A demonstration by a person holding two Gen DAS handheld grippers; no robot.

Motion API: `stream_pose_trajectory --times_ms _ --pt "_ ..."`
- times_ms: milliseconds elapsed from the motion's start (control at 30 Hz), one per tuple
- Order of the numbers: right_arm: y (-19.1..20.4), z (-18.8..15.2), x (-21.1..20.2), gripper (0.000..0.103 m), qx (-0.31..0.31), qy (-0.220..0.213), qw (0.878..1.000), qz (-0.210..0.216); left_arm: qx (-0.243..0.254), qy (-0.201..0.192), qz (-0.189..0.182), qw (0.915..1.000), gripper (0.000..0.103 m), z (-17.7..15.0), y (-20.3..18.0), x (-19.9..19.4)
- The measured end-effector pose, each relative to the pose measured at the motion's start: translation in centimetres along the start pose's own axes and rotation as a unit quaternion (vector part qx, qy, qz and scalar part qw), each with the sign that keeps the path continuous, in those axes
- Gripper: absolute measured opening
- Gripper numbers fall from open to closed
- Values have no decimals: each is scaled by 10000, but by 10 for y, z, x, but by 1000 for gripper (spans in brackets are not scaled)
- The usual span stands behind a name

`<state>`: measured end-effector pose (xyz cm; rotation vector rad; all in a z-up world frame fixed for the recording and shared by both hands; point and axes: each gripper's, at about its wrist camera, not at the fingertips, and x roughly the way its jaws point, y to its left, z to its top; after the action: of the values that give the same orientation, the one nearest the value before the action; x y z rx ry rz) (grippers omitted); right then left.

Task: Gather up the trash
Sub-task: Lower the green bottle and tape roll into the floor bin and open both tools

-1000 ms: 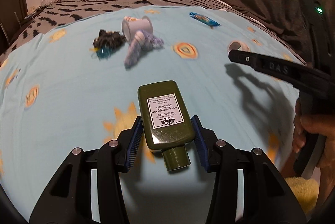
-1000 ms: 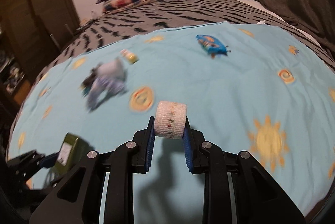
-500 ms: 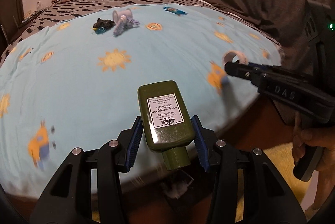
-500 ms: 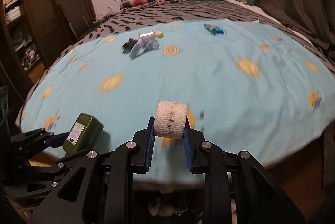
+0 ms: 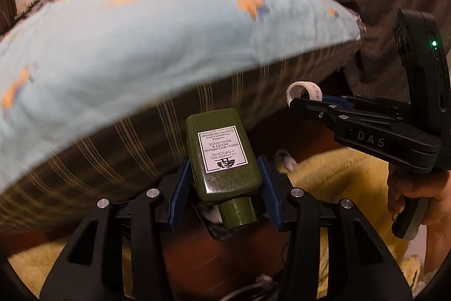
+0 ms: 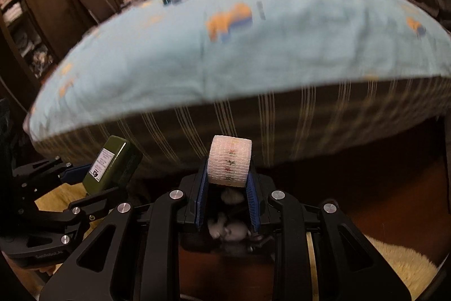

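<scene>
Both grippers are now dropping off the bed and hanging in front of its striped side, low over the floor, where a second ago they were carrying their loads above the blue sheet. Left gripper [image 5: 222, 182] is clamping a green bottle [image 5: 221, 153], a flat, glossy plastic slab with a white label, its long axis running forward along the fingers and its cap pointing back toward the camera. Right gripper [image 6: 227, 198] is pinching a roll of white gauze tape [image 6: 229, 161], woven and soft, its axis crosswise between the pads. Directly beneath the right gripper, a dark container [image 6: 228, 239] with pale crumpled scraps is showing, probably the bin; it is lying nearer the right hand. A yellow fuzzy rug [image 5: 338, 182] is spreading alongside.
</scene>
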<state>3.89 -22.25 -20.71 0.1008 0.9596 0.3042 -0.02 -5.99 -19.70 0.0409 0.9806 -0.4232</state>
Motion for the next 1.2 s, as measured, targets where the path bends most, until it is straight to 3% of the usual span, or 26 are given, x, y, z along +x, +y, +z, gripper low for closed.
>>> stream_pose_trajectory --times_ms 400,700,1100,1167,1200 --pt "-15 -40 61 26 266 752 9968 -84 -230 911 -114 9955 45 -37 11 87" --pt "-26 -58 98 26 518 1023 9933 -121 -300 1293 -159 9910 45 -50 19 126" --pt "-34 -55 114 27 652 1183 9908 -98 -324 1410 -210 9893 45 -43 16 144" --pt "-35 -52 111 30 691 1158 9908 -134 -327 1410 -191 9893 46 -43 20 143" --pt "-36 -51 109 36 718 1132 9909 -154 -332 1395 -175 9895 50 -43 21 141"
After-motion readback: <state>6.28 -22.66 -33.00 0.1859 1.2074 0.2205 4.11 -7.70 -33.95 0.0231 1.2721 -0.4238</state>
